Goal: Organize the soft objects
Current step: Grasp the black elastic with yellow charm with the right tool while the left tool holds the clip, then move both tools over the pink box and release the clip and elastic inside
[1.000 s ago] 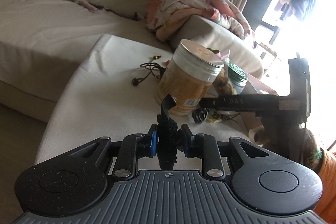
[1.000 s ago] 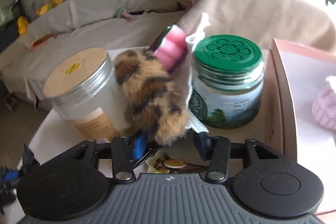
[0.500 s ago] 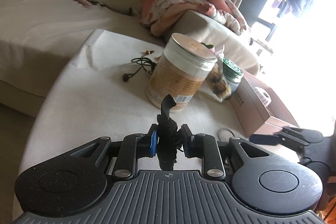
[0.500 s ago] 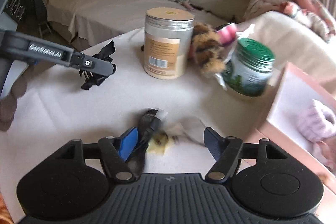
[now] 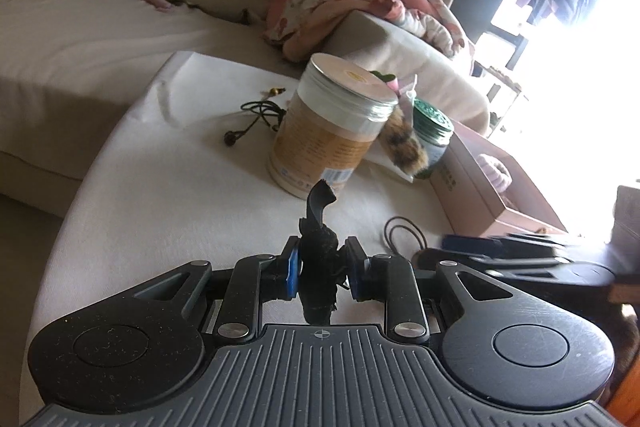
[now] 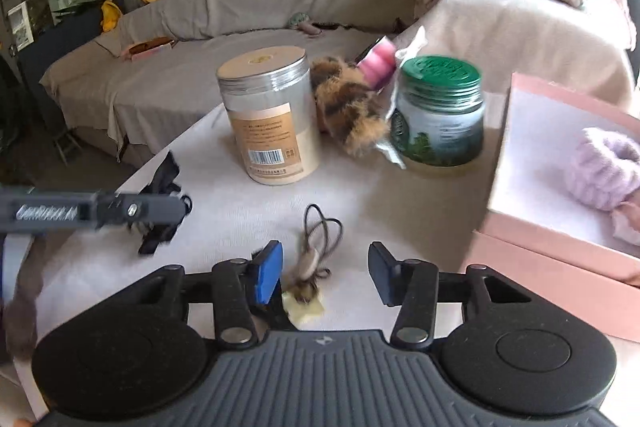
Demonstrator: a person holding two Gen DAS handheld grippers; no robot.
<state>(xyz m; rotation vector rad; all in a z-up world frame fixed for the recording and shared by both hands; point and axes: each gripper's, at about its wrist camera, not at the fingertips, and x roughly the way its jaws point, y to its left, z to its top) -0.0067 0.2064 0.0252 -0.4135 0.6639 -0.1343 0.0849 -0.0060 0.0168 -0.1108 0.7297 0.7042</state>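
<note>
The left gripper [image 5: 320, 269] has its fingers clenched on a crumpled black fabric bow [image 5: 318, 251] that stands upright above the bench [image 5: 160, 187]. The right gripper [image 6: 324, 277] hangs with fingers spread wide over a thin brown hair tie [image 6: 320, 231] with a furry tuft, lying on the white cloth. Behind stand a tan jar [image 6: 272, 115], a leopard-print scrunchie [image 6: 348, 111], a green-lidded jar [image 6: 440, 111] and a pink box [image 6: 560, 251]; a draped sofa [image 6: 200, 39] lies beyond.

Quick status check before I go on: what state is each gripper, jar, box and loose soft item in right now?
Left gripper: shut on black fabric bow.
Right gripper: open, around thin brown hair tie.
Tan silver-lidded jar: upright, closed.
Green-lidded glass jar: upright, closed.
Leopard-print furry scrunchie: between jars.
Pink cardboard box: open.
Lilac fluffy scrunchie: inside box.
</note>
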